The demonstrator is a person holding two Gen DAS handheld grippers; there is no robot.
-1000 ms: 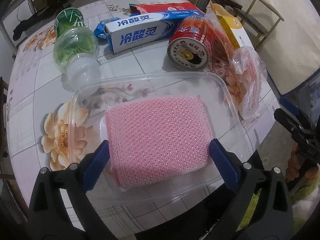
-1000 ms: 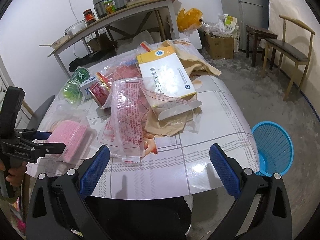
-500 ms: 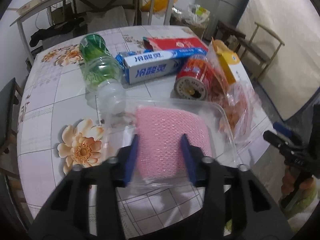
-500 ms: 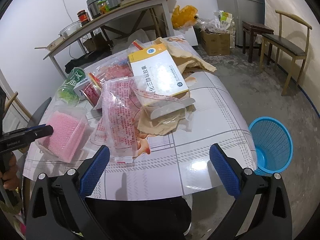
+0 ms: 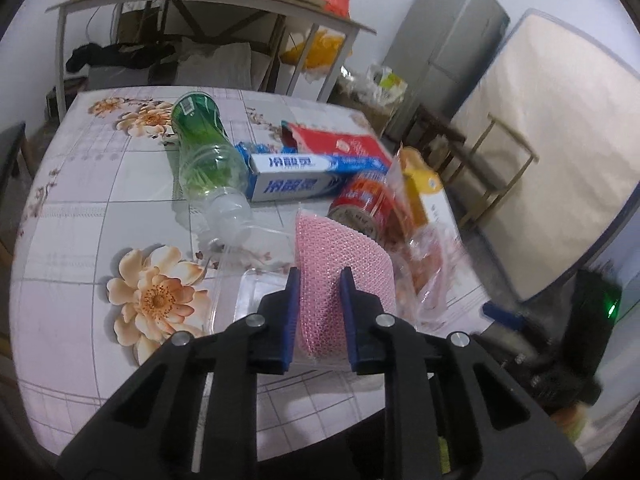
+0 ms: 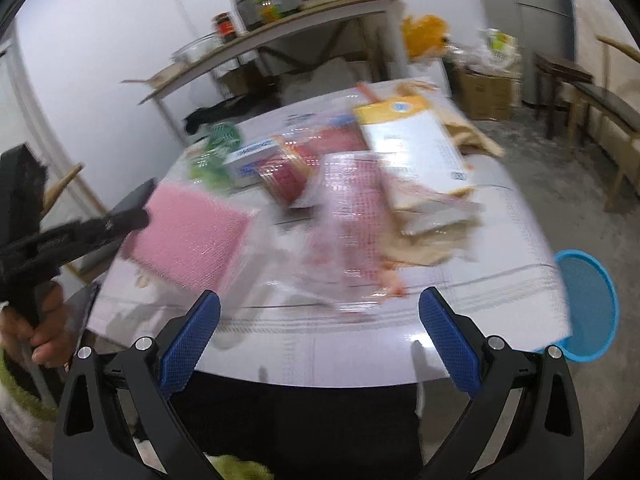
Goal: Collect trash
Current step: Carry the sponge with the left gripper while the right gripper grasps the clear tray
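Bottle (image 5: pixel 208 160), can (image 5: pixel 360 208) behind sponge pack (image 5: pixel 340 264)

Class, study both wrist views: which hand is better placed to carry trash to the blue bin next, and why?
Left. The left tool already clamps the pink mesh sponge in its clear plastic tray, while the right tool is open and empty, though the blue mesh wastebasket is on its side.

A round table (image 5: pixel 72 208) with a flower-print cover carries the clutter. Taking the toothpaste box (image 5: pixel 308 180) as the mark: a green plastic bottle (image 5: pixel 204 160) lies on its side touching the box's left end, a red packet (image 5: pixel 336 144) lies just behind it, and a red can (image 5: pixel 360 204) lies on its side at its right end.
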